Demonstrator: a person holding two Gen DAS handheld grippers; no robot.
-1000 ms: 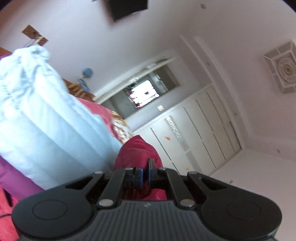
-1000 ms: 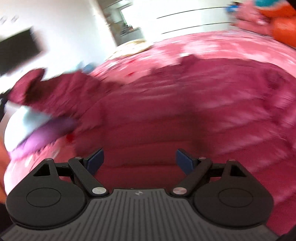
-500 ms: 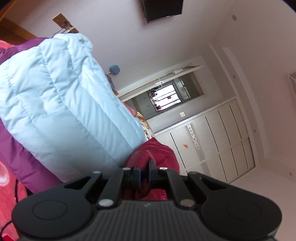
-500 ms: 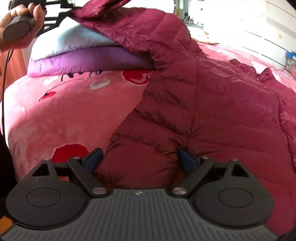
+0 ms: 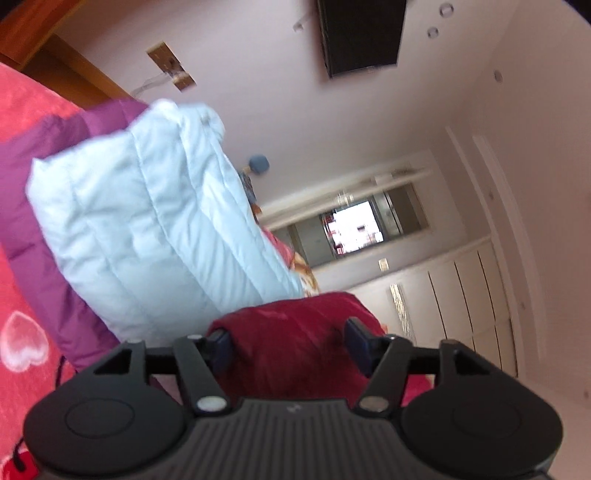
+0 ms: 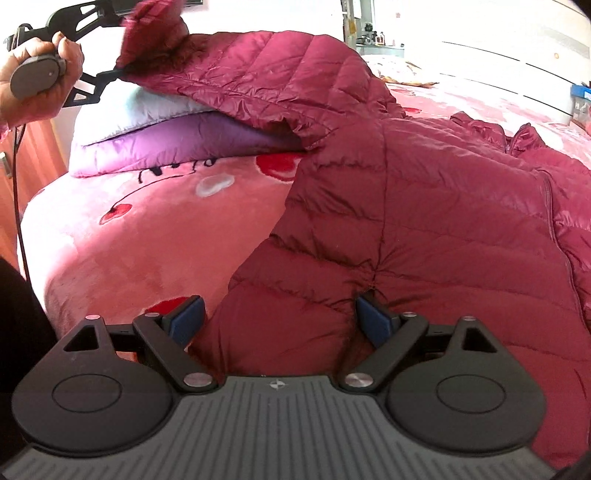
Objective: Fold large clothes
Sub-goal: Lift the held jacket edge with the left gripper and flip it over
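A dark red puffer jacket (image 6: 424, 206) lies spread on the pink bed. Its sleeve (image 6: 258, 81) stretches up to the left over a stack of folded jackets. My left gripper (image 5: 288, 341) is open, with the sleeve's cuff (image 5: 295, 332) lying loose between its jaws. The left gripper also shows in the right wrist view (image 6: 92, 48), held by a hand at the sleeve's end. My right gripper (image 6: 280, 319) is open and hovers over the jacket's lower corner, with the fabric between its jaws.
A folded light blue jacket (image 5: 147, 229) lies on a folded purple one (image 5: 33, 177) at the bed's head, and both show in the right wrist view (image 6: 177, 125). The pink heart-print blanket (image 6: 129, 243) covers the bed. White wardrobes (image 5: 472, 295) and a wall television (image 5: 362, 33) stand behind.
My left gripper has opened and released the sleeve cuff it was pinching. My right gripper stays open and has settled over the jacket's lower corner.
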